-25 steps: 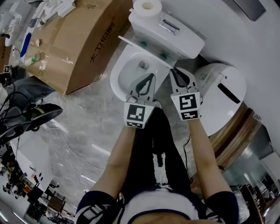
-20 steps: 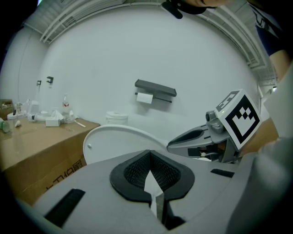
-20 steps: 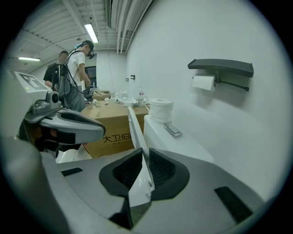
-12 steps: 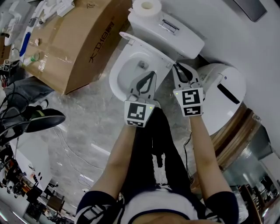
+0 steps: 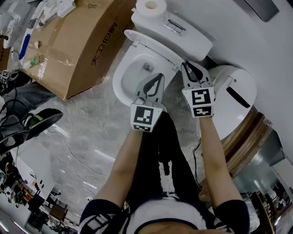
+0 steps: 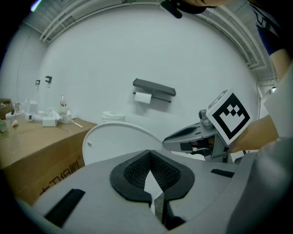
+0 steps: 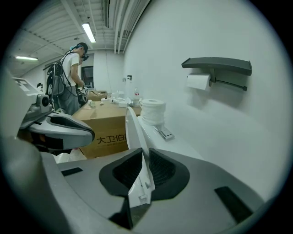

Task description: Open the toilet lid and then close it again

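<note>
The white plastic toilet lid (image 5: 153, 45) stood raised off the white ceramic bowl (image 5: 122, 87), hinged on the side of the white cistern (image 5: 185, 36). In the right gripper view it showed edge-on and close to upright, with a gap between it and the cistern.

My right tool (image 5: 187, 67) was pinching the lid's rim near the hinge side. The right gripper view showed the black ribbed pads closed on the thin white edge. My left tool (image 5: 158, 78) hung over the open bowl with its jaws pressed together and nothing between them. It was apart from the lid and took no part in the lift.

A white toilet roll (image 5: 151, 7) sat on the cistern top behind the lid, and a brown cardboard box (image 5: 78, 41) lay on the floor beside the bowl.

I judged the opening step to be in hand and nearly complete. The next move called for carrying the rim back until the lid rested against the cistern. The grip would need to be kept firm on the narrow edge so that it did not slip and let the lid fall. The lowering would follow.
</note>
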### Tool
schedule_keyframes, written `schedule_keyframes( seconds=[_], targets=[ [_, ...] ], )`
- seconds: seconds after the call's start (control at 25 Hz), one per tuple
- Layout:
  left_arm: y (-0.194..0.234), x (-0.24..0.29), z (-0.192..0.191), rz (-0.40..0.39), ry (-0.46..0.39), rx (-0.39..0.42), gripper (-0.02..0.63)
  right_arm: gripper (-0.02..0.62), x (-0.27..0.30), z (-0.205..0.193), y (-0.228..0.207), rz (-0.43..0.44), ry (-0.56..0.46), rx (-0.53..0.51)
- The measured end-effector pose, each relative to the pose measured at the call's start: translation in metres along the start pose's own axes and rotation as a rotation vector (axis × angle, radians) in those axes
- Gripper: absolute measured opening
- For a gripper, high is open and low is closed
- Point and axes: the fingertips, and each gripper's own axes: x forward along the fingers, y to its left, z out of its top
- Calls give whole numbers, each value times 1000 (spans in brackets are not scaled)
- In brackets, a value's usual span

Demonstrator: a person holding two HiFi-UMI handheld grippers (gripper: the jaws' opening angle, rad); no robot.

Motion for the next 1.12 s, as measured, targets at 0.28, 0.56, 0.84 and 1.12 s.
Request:
schedule_keyframes(
  seconds=[0.28,0.56,0.84,1.12],
  targets=[
    [-2,3,0,-3,2,-6,6,44,5,2,-12,-20,-5,9],
    [0,6,-2,1,6,-13,6,44,9,2,-21,-38,-4,1],
    [2,4,-2,1,11,-27,6,44,14,3,-31,-68,-9,-12],
    [5,1,-4,7,26,-20,6,44,18,4,-38,-97,-8,-34]
  ],
)
